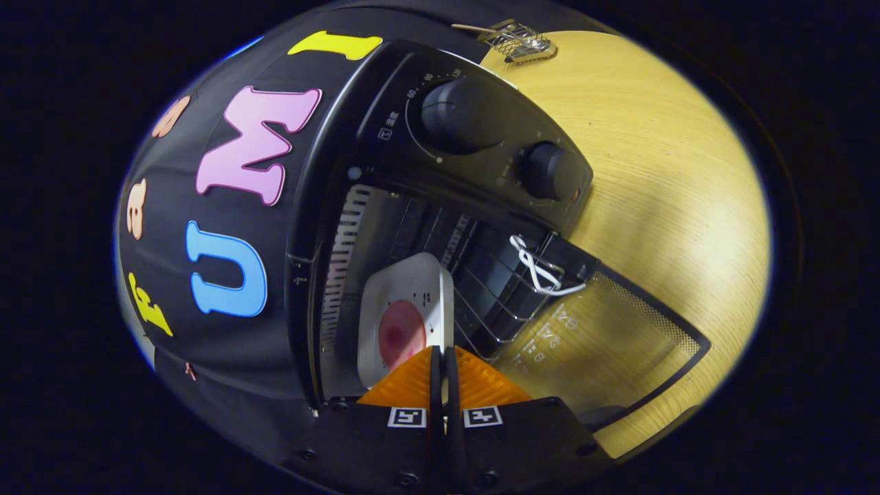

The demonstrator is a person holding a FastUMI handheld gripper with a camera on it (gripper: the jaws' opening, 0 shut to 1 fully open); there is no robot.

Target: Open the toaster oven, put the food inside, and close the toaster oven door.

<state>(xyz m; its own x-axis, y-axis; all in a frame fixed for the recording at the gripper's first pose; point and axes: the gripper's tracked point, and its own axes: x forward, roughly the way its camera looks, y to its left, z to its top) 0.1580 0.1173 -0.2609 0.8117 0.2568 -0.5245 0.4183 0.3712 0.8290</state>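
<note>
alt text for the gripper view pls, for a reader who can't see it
The gripper, its orange fingers closed on the edge of a white plate carrying a pink piece of food, holds the plate inside the open toaster oven. The glass door lies folded down onto the wooden table.

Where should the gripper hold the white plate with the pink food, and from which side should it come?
At the near rim of the white plate, from the open front of the toaster oven. The rim is thin and faces outward; the gripper already pinches it there.
</note>
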